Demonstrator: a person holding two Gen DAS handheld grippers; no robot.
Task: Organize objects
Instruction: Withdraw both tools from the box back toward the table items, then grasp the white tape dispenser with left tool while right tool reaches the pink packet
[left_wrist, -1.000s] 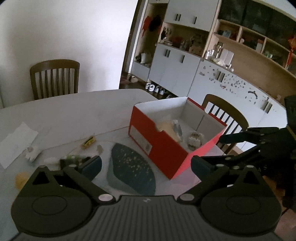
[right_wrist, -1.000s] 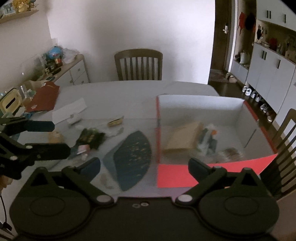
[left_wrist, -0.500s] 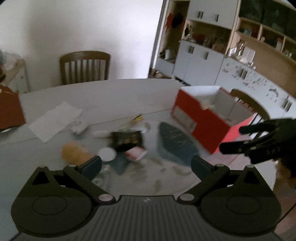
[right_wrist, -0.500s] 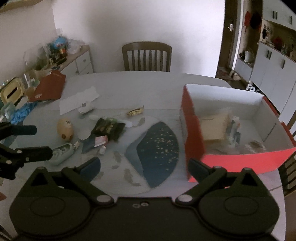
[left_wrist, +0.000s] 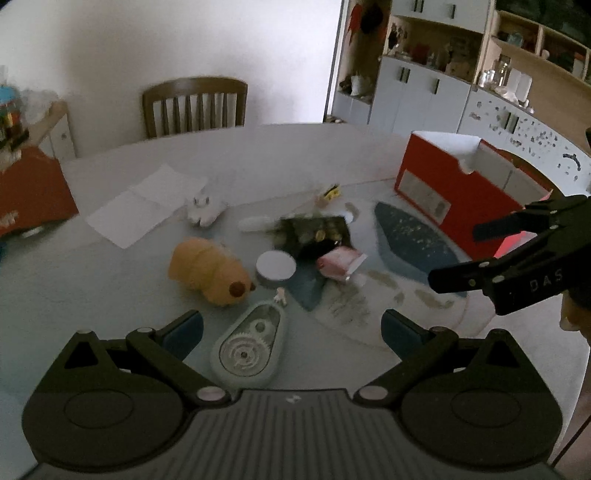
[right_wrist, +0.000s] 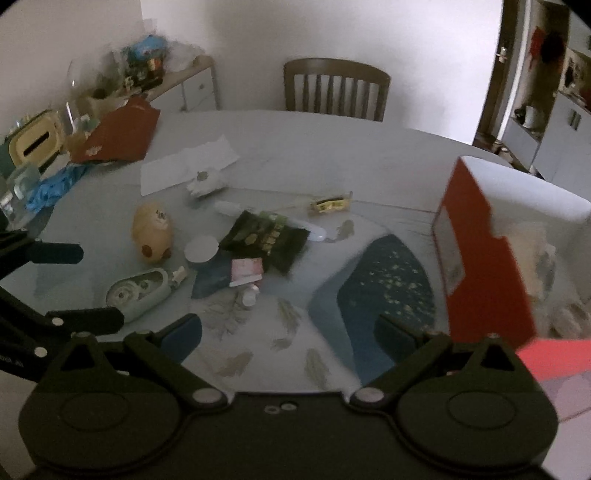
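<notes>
So going left to right across the table (left_wrist: 332, 147): there's a sheet of white paper (left_wrist: 147, 205) lying flat, a small white crumpled thing (left_wrist: 205, 210) beside it, then the tan plush toy (left_wrist: 208, 271) on its side, which looks soft and light, so I'd pinch it across the fat middle, it'll squash but won't slip. Right in front of the left gripper (left_wrist: 291, 328) sits the correction tape dispenser (left_wrist: 249, 345), hard smooth plastic, light, probably a bit slippery, best taken across its narrower sides. The left gripper's jaws are spread wide with nothing between them. Next comes a white round lid (left_wrist: 276, 266), a dark snack packet (left_wrist: 314, 232) that'll crinkle and flex, a small pink packet (left_wrist: 340, 261) touching it, and a yellow wrapped candy (left_wrist: 328, 192) further back. The right gripper (right_wrist: 288, 334) is also wide apart and empty, hovering over the table. Far right is the red box (left_wrist: 454, 192) with its top open, which I'd guess is where everything goes; a few things are already in there, too blurry to name. The surface is a pale glossy tabletop with a dark blue leaf pattern (left_wrist: 413, 236). A wooden chair (left_wrist: 194, 105) stands behind, white cabinets (left_wrist: 417, 96) to the right, and the room's pretty dim.
</notes>
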